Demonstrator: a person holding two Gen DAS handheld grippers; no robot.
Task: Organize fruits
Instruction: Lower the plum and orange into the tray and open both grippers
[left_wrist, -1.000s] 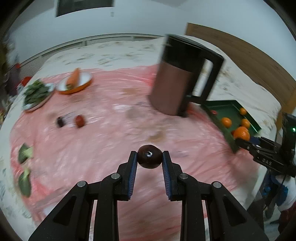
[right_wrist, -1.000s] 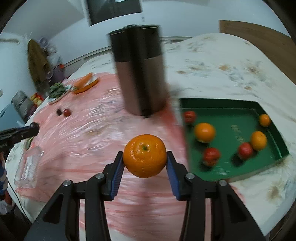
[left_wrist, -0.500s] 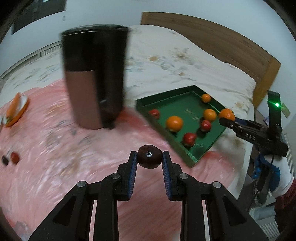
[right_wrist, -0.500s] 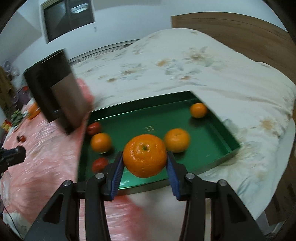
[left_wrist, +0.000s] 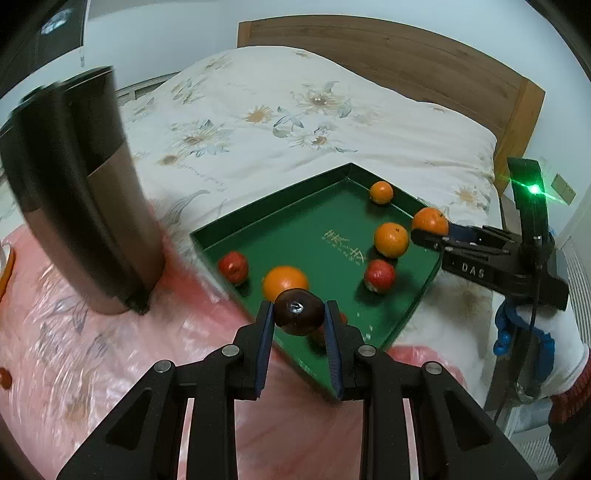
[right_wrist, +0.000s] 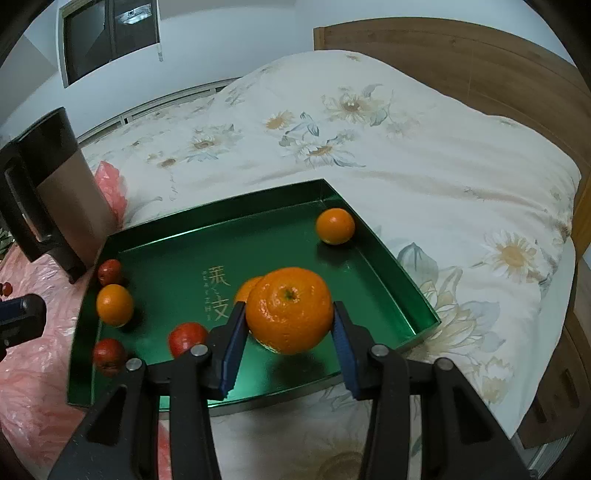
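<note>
My left gripper (left_wrist: 298, 317) is shut on a dark red-brown fruit (left_wrist: 298, 312) and holds it over the near corner of the green tray (left_wrist: 280, 206). My right gripper (right_wrist: 290, 325) is shut on a large orange (right_wrist: 290, 309) above the tray's near side (right_wrist: 177, 254); it also shows in the left wrist view (left_wrist: 430, 227) at the tray's right edge. In the tray lie several oranges (right_wrist: 335, 226) and small red fruits (right_wrist: 186, 338).
A tall copper-and-black kettle (left_wrist: 77, 192) stands left of the tray on the pink plastic sheet (left_wrist: 92, 362). A floral white quilt (right_wrist: 406, 158) lies behind and right of the tray, with a wooden headboard (right_wrist: 461, 62) beyond. A small red fruit (left_wrist: 4, 377) lies far left.
Both grippers have swung right from the pink sheet toward the green tray, each still holding its fruit. The right gripper now hangs over the tray and the left one is at its near corner.
</note>
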